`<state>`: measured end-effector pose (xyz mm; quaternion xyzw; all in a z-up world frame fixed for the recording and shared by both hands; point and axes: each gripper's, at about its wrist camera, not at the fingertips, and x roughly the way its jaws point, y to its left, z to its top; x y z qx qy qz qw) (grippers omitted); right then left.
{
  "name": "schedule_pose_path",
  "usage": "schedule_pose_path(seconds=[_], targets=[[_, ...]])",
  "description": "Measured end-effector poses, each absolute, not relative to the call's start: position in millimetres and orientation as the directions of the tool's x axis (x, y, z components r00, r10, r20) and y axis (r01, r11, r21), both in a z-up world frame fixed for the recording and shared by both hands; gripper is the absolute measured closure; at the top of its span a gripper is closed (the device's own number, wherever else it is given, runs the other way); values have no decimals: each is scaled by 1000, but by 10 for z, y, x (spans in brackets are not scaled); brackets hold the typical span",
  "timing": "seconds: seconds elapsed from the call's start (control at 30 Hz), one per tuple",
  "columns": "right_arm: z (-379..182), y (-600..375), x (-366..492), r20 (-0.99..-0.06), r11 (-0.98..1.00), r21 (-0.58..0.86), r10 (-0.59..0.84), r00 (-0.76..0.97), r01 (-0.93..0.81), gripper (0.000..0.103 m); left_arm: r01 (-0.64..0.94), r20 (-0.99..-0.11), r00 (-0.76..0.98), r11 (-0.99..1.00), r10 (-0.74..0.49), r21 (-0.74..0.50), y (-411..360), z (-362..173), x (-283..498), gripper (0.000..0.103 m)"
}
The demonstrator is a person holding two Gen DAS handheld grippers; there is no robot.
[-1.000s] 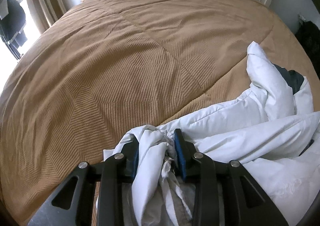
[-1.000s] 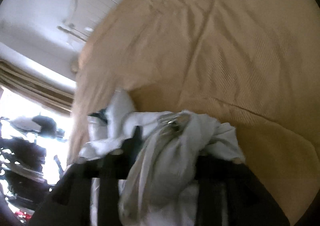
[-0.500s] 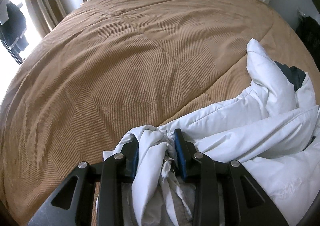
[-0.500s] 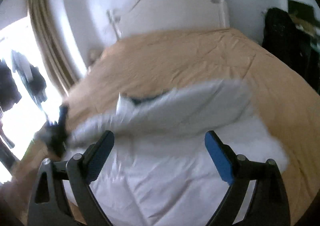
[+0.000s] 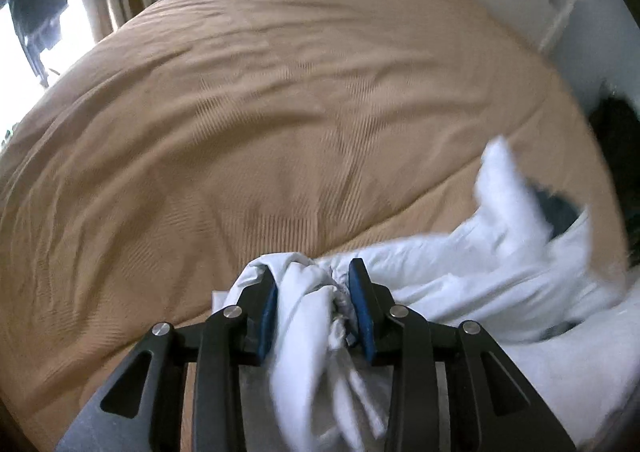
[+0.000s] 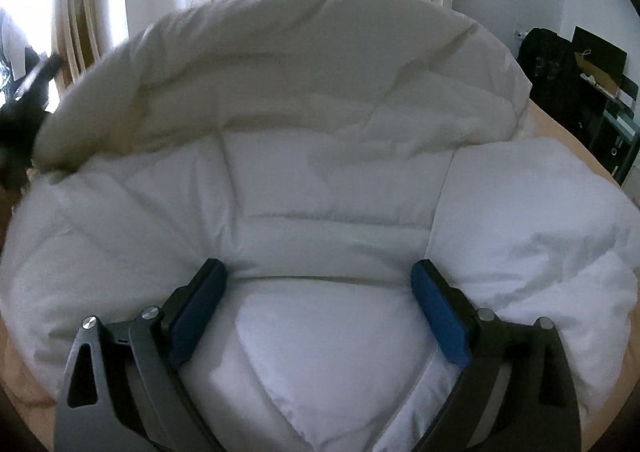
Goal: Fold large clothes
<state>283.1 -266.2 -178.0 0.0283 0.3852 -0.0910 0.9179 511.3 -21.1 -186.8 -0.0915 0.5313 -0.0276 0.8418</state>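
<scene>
The left gripper [image 5: 312, 292] points steeply down, clamped on a bunched fold of the white padded coat [image 6: 328, 195] lying on the tan bedspread [image 5: 248, 123]; the right gripper [image 6: 318, 292], which held cloth a second ago, has just spread wide, hovering empty above it

No readable text, labels, brands, numbers, signs

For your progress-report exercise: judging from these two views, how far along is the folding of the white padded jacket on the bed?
Done: little; the white padded jacket lies puffed and rumpled on the tan bedspread. In hand: the left hand-held gripper pinches a bunched end, while the right hand-held gripper, jaws just opened, hovers empty over the body. Left: flattening and every fold.
</scene>
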Motion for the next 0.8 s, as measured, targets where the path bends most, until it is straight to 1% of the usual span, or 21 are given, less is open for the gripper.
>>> schedule_pose_path(seconds=[0.1,0.13,0.17,0.2,0.27,0.33,0.4,0.47,0.5,0.67,0.7,0.8], targets=[[-1773,-2679,2838,-717,983,-18,-142,683,185,9,-44,-852,472,959,-228,-282,-29,-1445,5147,64],[-1760,-2676,2853,-718,982,-19,-143,681,186,8,-51,-845,495,964,-202,-261,5,-1282,5150,64],[-1762,-2673,2857,-719,982,-24,-147,680,188,8,-59,-836,523,972,-166,-229,20,-1162,5139,55],[-1767,-2648,2881,-719,982,-27,-149,679,187,8,-58,-812,571,980,-123,-190,41,-955,5115,41],[-1744,-2631,2907,-722,982,-27,-149,676,188,8,-46,-770,628,982,-113,-181,90,-683,5050,28],[-1724,-2610,2942,-724,982,-26,-148,674,187,8,-13,-738,663,985,-122,-174,70,-458,4897,28],[-1721,-2607,2969,-724,982,-26,-147,674,187,8,20,-731,673,991,-110,-131,-42,-376,4737,28],[-1712,-2600,2995,-723,982,-26,-148,674,188,8,62,-727,676,993,-118,-103,-203,-388,4526,27],[-1713,-2598,2995,-723,982,-27,-149,675,188,8,83,-728,673,991,-131,-102,-296,-449,4398,25],[-1717,-2580,2997,-723,982,-29,-150,675,188,8,185,-759,617,976,-207,-116,-755,-1025,3958,23],[-1714,-2581,2998,-722,982,-29,-151,675,188,8,199,-766,609,975,-204,-101,-838,-1177,3913,23],[-1715,-2589,3006,-723,982,-29,-150,674,188,8,171,-804,584,985,-110,-10,-961,-1693,3896,23]])
